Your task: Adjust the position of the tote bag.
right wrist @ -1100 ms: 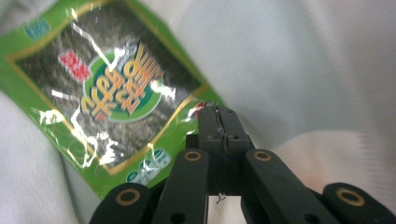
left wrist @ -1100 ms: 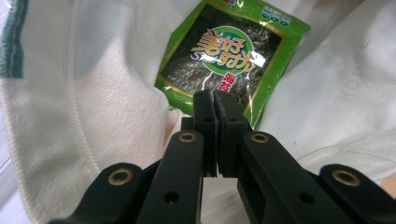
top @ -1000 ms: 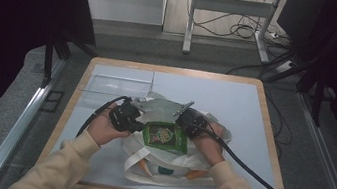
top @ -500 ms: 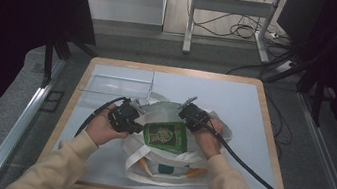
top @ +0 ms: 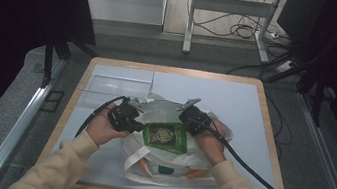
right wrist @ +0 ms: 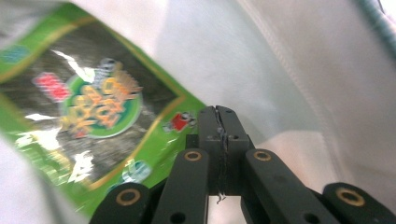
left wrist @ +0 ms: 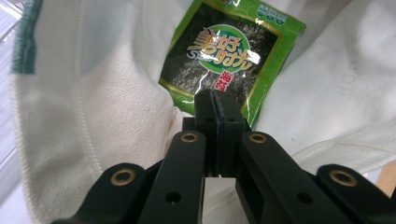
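Two closed claws, left claw (top: 137, 125), right claw (top: 184, 119), green packet (top: 166, 136) between

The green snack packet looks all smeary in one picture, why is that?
In the right gripper view the green packet is blurred, with white glare streaks on its shiny wrapper. In the left gripper view the packet is sharp enough to see its lettering, while the white bag goes soft at the left edge. In the high view the surroundings are very dark.

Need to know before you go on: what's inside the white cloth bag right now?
A green snack packet lies in the mouth of the white cloth bag. Anything deeper is hidden by the packet and the cloth.
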### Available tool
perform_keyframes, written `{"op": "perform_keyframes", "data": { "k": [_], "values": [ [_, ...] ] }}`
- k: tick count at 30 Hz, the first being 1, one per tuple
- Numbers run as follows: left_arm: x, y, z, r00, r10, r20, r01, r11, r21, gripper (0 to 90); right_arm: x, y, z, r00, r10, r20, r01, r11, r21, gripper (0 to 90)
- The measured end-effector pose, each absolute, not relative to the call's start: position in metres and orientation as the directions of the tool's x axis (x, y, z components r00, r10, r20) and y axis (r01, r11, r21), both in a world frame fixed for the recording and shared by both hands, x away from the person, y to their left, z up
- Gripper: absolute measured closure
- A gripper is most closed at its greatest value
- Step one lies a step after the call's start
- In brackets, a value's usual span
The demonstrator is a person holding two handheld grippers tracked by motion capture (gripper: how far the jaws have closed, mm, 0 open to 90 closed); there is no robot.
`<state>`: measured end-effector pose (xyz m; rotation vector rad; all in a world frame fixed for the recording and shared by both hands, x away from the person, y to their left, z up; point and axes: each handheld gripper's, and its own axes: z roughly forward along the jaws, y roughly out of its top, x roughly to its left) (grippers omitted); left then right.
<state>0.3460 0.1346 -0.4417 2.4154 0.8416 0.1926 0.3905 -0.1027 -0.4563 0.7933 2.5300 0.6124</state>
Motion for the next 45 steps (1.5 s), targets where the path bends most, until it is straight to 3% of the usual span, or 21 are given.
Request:
{"op": "perform_keyframes", "data": {
  "k": [13,21,29,45],
  "values": [
    [0.332,0.151,-0.426,0.773,0.622,-0.122,0.531,-0.531,0.660,89.8,0.353,-0.122,-0.438,-0.797,0.586,-0.145,0.404,0.696,0.594,88.9],
    [0.324,0.160,-0.429,0.757,0.631,-0.168,0.547,-0.473,0.691,89.5,0.338,-0.134,-0.437,-0.788,0.614,-0.046,0.453,0.629,0.632,88.8],
    [0.318,0.178,-0.430,0.733,0.665,-0.141,0.550,-0.458,0.698,84.8,0.331,-0.140,-0.436,-0.774,0.633,0.001,0.489,0.597,0.637,83.2],
    [0.305,0.193,-0.416,0.704,0.702,-0.109,0.519,-0.403,0.753,37.5,0.337,-0.140,-0.438,-0.747,0.664,0.034,0.516,0.546,0.659,45.2]
  ]
}}
